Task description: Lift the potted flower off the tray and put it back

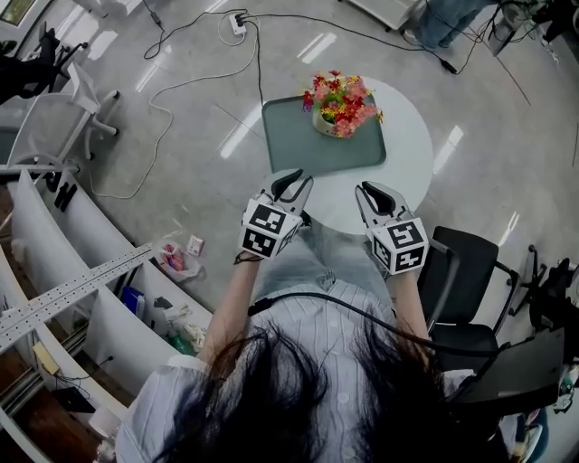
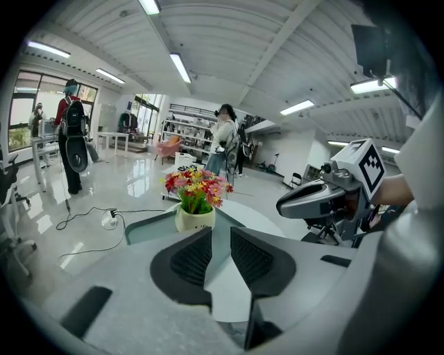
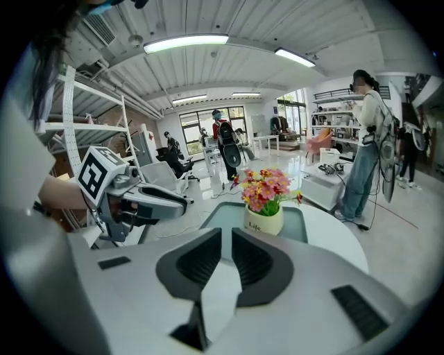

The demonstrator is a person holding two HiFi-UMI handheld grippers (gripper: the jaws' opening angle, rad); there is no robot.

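The potted flower [image 1: 341, 104], red, pink and yellow blooms in a cream pot, stands upright on the far right part of the green tray [image 1: 308, 145] on a round white table [image 1: 412, 154]. My left gripper [image 1: 291, 184] hovers at the table's near edge, shut and empty. My right gripper [image 1: 373, 192] is beside it to the right, also shut on nothing. Both point toward the pot from a distance. In the left gripper view the flower [image 2: 195, 197] sits beyond the jaws [image 2: 220, 239]. In the right gripper view the pot [image 3: 264, 218] is ahead of the jaws [image 3: 226, 243].
A black office chair [image 1: 466, 271] stands right of me against the table. Cables [image 1: 181, 81] and a power strip [image 1: 238, 24] lie on the floor beyond. White shelving [image 1: 54, 244] curves along the left. People stand in the room [image 2: 223, 142], [image 3: 364, 145].
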